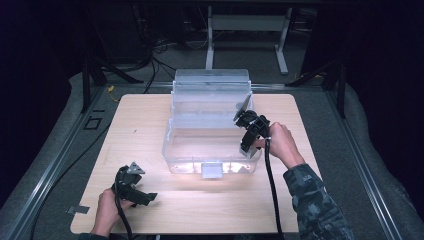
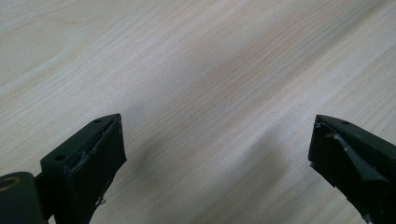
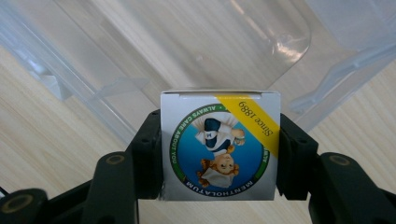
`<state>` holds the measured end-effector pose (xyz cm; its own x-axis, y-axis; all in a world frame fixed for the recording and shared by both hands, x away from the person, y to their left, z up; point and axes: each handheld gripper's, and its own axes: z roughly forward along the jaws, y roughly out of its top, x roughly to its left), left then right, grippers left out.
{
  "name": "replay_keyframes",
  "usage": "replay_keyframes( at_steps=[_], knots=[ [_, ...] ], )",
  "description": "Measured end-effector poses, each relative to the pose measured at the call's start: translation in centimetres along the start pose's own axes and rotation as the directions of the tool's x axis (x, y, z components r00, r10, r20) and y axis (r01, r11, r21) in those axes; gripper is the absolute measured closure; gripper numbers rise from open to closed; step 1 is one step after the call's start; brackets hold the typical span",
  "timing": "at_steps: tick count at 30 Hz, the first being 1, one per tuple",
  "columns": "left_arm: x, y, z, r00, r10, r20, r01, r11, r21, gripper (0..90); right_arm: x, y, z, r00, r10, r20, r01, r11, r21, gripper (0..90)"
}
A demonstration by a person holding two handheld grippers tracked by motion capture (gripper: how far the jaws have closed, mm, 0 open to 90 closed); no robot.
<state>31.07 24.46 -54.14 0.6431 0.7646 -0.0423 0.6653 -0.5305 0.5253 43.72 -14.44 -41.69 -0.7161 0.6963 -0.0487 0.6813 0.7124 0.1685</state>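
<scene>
My right gripper [image 1: 248,131] sits over the near right corner of the clear plastic storage bin [image 1: 210,107], the right hand [image 1: 280,142] gripping it from outside the bin's right wall with the wrist bent so the tool tilts in and down. In the right gripper view its jaws are clamped on a small white cardboard box with a round blue Mentholatum label and a yellow corner stripe [image 3: 219,144], one pad flat against each side. The print reads upside down to me. Directly beyond the box I see the bin's transparent floor and wall, with the pale wooden table [image 1: 150,120] showing through; I cannot tell whether the box touches the plastic.

From the high view the box itself is too small and too buried in the black tool to make out.

My left gripper [image 1: 134,187] lies low by the table's near left edge, the left hand [image 1: 107,210] behind it, partly cut off by the frame. Its jaws stand wide apart with bare wood between them [image 2: 215,140].
</scene>
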Motion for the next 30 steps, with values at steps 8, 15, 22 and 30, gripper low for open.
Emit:
replay_keyframes(
  at_steps=[8,15,22,30],
  knots=[
    [-0.1,0.0,0.1,1.0,-0.005,-0.005,0.005,1.0,-0.003,3.8,-0.1,0.4,1.0,1.0,0.0,-0.009,0.001,0.999,0.045,45.3],
    [-0.2,0.1,0.1,1.0,-0.004,-0.003,0.004,1.0,0.001,3.7,-0.2,0.4,1.2,0.9999,-0.001,-0.013,0.002,0.998,0.062,45.3],
    [-0.2,0.1,0.1,1.0,0.006,-0.002,-0.006,1.0,0.004,3.6,-0.3,0.6,1.7,0.9995,-0.002,-0.032,0.005,0.995,0.098,45.3],
    [-0.2,0.1,0.1,1.0,0.008,-0.002,-0.008,1.0,0.006,3.5,-0.3,0.8,2.2,0.9989,0.002,-0.046,0.004,0.991,0.134,45.3]
  ],
)
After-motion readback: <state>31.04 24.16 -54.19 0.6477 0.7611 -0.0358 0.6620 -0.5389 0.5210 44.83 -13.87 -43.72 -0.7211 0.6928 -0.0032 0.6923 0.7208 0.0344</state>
